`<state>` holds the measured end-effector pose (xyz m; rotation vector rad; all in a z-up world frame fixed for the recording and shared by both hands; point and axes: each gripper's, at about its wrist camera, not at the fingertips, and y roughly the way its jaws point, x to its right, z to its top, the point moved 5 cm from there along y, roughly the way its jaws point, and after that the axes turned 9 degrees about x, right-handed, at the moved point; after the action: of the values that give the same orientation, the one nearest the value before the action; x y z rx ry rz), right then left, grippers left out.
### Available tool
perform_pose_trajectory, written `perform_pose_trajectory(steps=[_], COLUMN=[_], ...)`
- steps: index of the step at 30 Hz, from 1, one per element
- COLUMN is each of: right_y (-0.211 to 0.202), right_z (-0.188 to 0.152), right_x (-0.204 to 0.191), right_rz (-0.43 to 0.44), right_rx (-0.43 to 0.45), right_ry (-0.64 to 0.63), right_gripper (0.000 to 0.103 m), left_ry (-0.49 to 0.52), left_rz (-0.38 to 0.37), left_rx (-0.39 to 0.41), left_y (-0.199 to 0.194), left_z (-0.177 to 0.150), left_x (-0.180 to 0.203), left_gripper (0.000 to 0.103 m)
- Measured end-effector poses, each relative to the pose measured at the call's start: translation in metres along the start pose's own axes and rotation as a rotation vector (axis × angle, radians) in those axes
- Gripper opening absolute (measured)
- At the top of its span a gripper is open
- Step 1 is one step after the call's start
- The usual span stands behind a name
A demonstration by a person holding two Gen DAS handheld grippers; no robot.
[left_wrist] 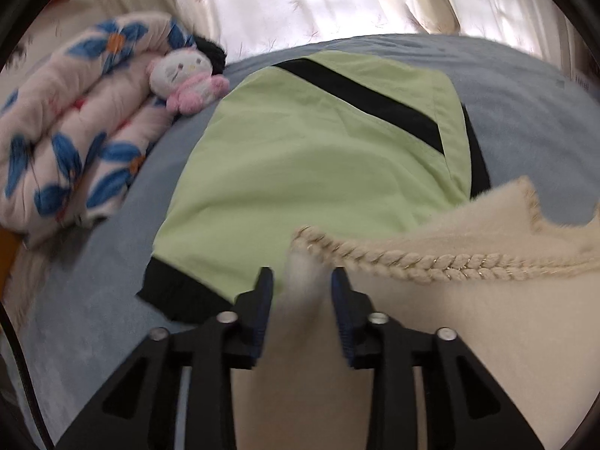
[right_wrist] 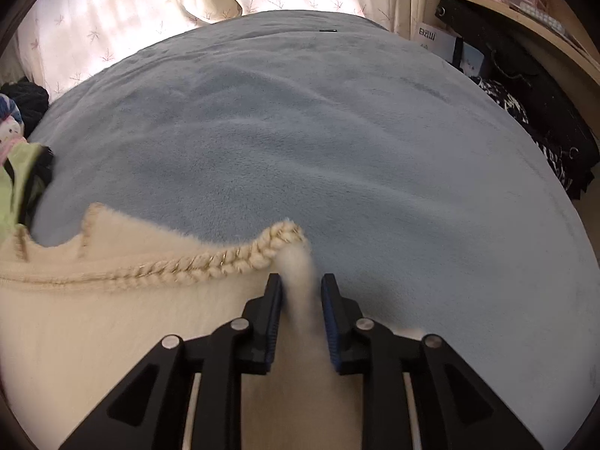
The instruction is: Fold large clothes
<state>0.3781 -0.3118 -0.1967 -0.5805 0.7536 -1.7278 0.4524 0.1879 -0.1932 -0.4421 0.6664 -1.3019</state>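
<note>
Left wrist view: left hand-held gripper [left_wrist: 302, 281] stands parted, a blurred fold of the cream fleece garment [left_wrist: 468, 300] between its pads without being pinched. The garment's braided edge [left_wrist: 412, 262] overlaps a folded green-and-black jacket [left_wrist: 318, 142] on the blue bed blanket [left_wrist: 112, 262]. A plush toy [left_wrist: 187, 78] lies beyond the jacket.

Right wrist view: right hand-held gripper [right_wrist: 301, 281] likewise parted, cream fleece garment [right_wrist: 112, 318] loose between the pads, lying on the bed blanket [right_wrist: 337, 131].

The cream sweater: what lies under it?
Under the cream sweater lie the blue blanket and one edge of the green garment. Anything else beneath is covered.
</note>
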Motion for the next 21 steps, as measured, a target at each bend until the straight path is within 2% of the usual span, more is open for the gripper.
perform_pose_trajectory(steps=[3, 5, 7, 10, 12, 16, 19, 21], right_y=[-0.040, -0.065, -0.088, -0.103, -0.105, -0.090, -0.064, -0.047], right_z=[0.013, 0.020, 0.023, 0.020, 0.014, -0.013, -0.038, -0.051], right_x=[0.003, -0.002, -0.015, -0.050, -0.079, -0.146, -0.181, -0.189], right_rz=[0.048, 0.081, 0.105, 0.158, 0.200, 0.273, 0.274, 0.236], right_rx=[0.055, 0.093, 0.122, 0.118, 0.109, 0.066, 0.002, -0.010], right_ry=[0.007, 0.007, -0.005, -0.035, -0.071, -0.147, -0.189, -0.226], right_gripper=[0.022, 0.022, 0.024, 0.024, 0.024, 0.024, 0.024, 0.024], left_ry=[-0.061, -0.051, -0.026, -0.011, -0.008, -0.005, 0.034, 0.060], left_rz=[-0.025, -0.019, -0.028, -0.098, -0.163, -0.266, -0.252, -0.222], left_rx=[-0.008, -0.006, 0.009, 0.022, 0.014, -0.034, -0.063, -0.070], left_y=[-0.026, -0.044, -0.062, -0.087, -0.099, -0.098, -0.086, -0.075], left_z=[0.007, 0.012, 0.013, 0.011, 0.005, -0.009, -0.029, -0.042], left_x=[-0.024, -0.032, -0.029, -0.011, 0.015, 0.062, 0.095, 0.106], left_gripper=[0.034, 0.034, 0.034, 0.039, 0.048, 0.048, 0.048, 0.049])
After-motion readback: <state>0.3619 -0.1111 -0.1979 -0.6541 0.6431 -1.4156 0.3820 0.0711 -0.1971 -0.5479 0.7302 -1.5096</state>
